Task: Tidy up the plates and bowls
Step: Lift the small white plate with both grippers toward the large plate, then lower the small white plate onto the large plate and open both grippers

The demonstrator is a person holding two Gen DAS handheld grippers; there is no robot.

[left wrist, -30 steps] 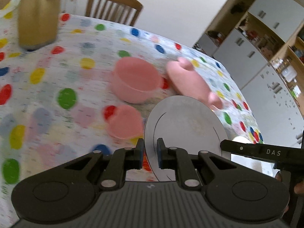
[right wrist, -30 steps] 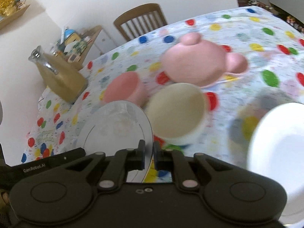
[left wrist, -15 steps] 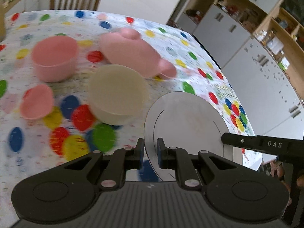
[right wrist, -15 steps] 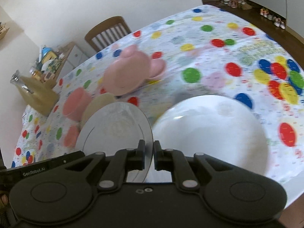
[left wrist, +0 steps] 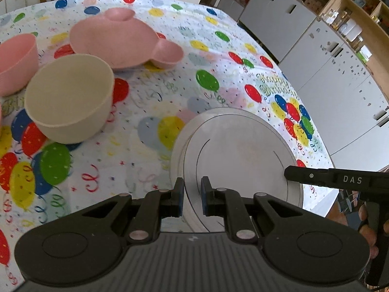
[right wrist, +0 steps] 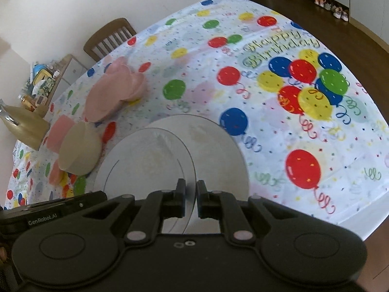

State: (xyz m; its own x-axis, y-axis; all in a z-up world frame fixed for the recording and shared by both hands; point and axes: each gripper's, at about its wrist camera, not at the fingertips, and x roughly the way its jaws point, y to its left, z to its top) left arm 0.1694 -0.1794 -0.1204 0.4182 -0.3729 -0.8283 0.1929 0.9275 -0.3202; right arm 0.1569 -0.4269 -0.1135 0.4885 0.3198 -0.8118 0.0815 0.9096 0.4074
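Both grippers hold one grey plate (left wrist: 240, 155) by opposite rims. My left gripper (left wrist: 192, 196) is shut on its near edge; my right gripper (right wrist: 190, 198) is shut on the other edge of the grey plate (right wrist: 145, 160). Under it lies a larger white plate (right wrist: 218, 146), whose rim shows in the left wrist view (left wrist: 178, 146). The grey plate sits just above or on the white one; I cannot tell which. A cream bowl (left wrist: 70, 99), a pink bowl (left wrist: 17, 60) and a pink bear-shaped dish (left wrist: 119, 39) stand to the left.
The table has a balloon-print cloth (right wrist: 304, 97). A small pink bowl (right wrist: 54, 174) sits beyond the cream bowl (right wrist: 79, 147). A tan pitcher (right wrist: 24, 126) stands at the far corner, a wooden chair (right wrist: 109, 37) behind the table. Grey cabinets (left wrist: 340, 77) line the room.
Both grippers carried the grey plate to the right, away from the bowls, and brought it over the white plate. The jaws stayed shut on it.
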